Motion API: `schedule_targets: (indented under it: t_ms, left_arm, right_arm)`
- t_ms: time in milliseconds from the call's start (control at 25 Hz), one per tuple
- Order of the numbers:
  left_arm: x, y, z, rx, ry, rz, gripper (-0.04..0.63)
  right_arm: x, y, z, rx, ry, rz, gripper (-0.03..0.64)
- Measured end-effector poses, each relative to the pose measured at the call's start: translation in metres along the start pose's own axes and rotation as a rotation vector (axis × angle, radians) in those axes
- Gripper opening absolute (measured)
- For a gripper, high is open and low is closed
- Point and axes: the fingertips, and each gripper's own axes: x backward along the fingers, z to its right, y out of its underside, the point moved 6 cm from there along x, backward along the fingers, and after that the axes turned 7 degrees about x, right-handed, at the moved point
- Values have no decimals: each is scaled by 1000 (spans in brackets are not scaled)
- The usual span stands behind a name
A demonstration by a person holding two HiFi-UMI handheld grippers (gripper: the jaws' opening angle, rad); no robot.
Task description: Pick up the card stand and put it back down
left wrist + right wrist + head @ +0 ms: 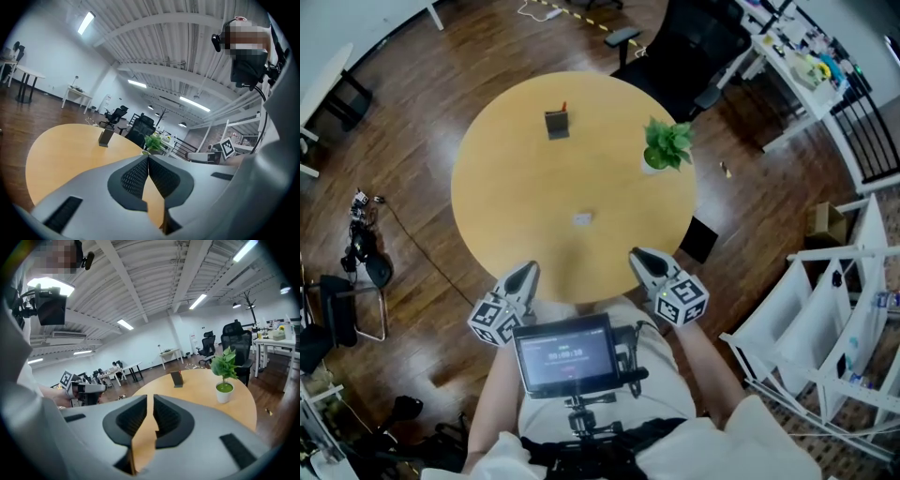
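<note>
The card stand [556,123], a small dark upright holder with a red tip, stands on the far side of the round wooden table [506,197]. It also shows small in the left gripper view as the card stand [106,137] and in the right gripper view as the card stand [176,378]. Both grippers hover at the near table edge, far from it. My left gripper [528,272] has its jaw tips touching, with nothing in the left gripper [148,157]. My right gripper [639,258] is closed to a thin slit, and the right gripper [153,397] is empty.
A small potted plant [666,145] sits at the table's right side. A little white scrap [582,218] lies near the middle. Black office chairs [694,42] stand beyond the table, white racks [825,309] to the right, and a screen [565,353] is mounted at my chest.
</note>
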Motion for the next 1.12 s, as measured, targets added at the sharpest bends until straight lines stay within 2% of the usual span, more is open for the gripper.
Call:
schedule_targets:
  t_ms: [360,520,1120]
  left_arm:
    - [-33,-3,10,-15,-60,-3,4]
    - [-44,-3,11,-13,-80,-11,44]
    - [-59,-5,6,25,-181,4,44]
  right_arm:
    - [-38,11,53,92,-102,-107,63]
    - [-65,21,72,135,-151,-156,84]
    - [-191,96,112,226,-314,-396,118]
